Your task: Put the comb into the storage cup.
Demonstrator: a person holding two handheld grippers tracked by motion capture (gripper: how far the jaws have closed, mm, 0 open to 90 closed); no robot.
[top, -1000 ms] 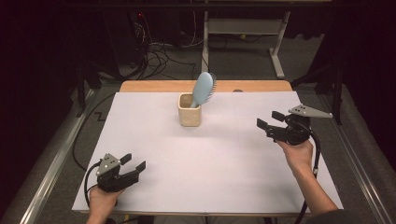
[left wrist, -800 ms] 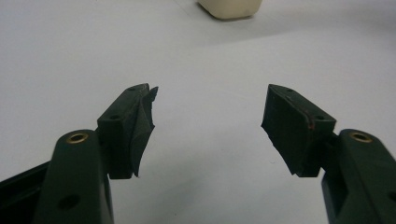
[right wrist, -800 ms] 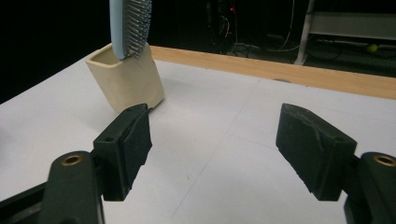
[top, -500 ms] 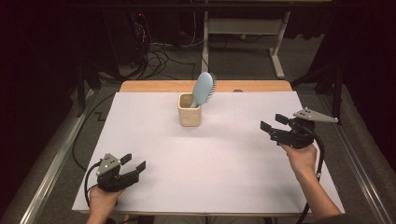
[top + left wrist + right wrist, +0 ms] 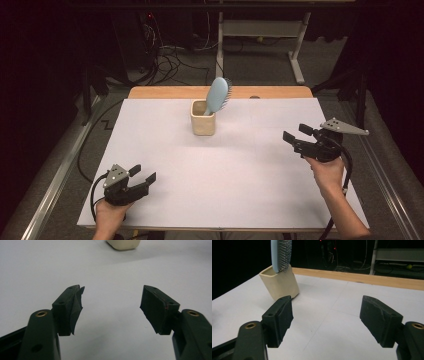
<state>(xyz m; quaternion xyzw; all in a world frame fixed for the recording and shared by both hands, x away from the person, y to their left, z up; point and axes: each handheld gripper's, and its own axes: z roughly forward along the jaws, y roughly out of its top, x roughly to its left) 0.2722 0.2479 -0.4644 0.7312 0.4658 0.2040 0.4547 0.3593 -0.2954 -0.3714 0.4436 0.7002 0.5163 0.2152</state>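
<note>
Right claw point(image 5: 296, 136) retreated from one hairbrush point(image 5: 217, 95) in one cup point(image 5: 203, 124)

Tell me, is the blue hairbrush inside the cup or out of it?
Inside. The hairbrush stands handle-down in the cup, its bristled head sticking up above the rim.

White sheet point(image 5: 165, 150) across frame centre; wooden table edge point(image 5: 165, 92) along its top; tangled cables point(image 5: 170, 62) upper left (on grey floor); metal stand point(image 5: 300, 60) upper right.
</note>
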